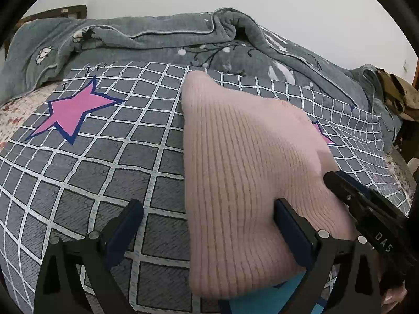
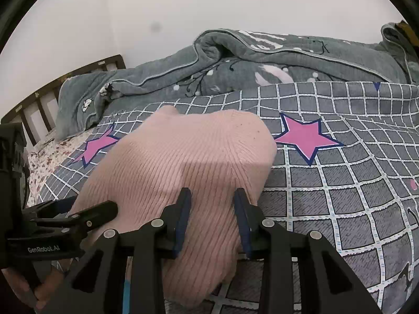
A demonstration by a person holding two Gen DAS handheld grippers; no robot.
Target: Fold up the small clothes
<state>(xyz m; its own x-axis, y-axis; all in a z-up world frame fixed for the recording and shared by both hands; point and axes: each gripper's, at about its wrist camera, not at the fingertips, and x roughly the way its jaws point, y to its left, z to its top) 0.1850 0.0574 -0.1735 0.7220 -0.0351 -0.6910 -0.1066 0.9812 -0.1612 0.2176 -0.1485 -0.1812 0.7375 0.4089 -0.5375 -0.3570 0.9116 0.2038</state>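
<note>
**Two grippers at the near edge of a pink knit garment on a bed**

Right gripper [image 2: 212,204]: the two blue-padded fingers [image 2: 183,209] stand a moderate way apart, and a raised fold of the pink ribbed knit garment [image 2: 188,157] bulges up between them. The cloth fills the gap, but whether the pads press it cannot be told from either view. In the left wrist view this gripper enters from the right edge, lying against the garment's near right part.

Left gripper [image 1: 207,217]: the fingers are spread wide. The left finger [image 1: 125,225] stands over bare cover; the right finger [image 1: 290,222] lies against the garment's surface. The garment's left edge falls within the gap, and nothing is clamped. In the right wrist view this gripper appears at the left, its tip beside the garment's near left border.

The garment lies humped on the grey grid-patterned cover [image 1: 104,183], running from the near edge toward the far middle of the bed, its far end rounded. A pink star [image 1: 76,112] printed on the cover lies to the far left of the garment; another star [image 2: 306,138] lies just right of its far end. Beyond the cover, a rumpled grey-green quilt [image 1: 162,41] runs along the far side below a white wall [image 2: 209,5]. A dark wooden bed frame [image 2: 34,104] shows at far left.
</note>
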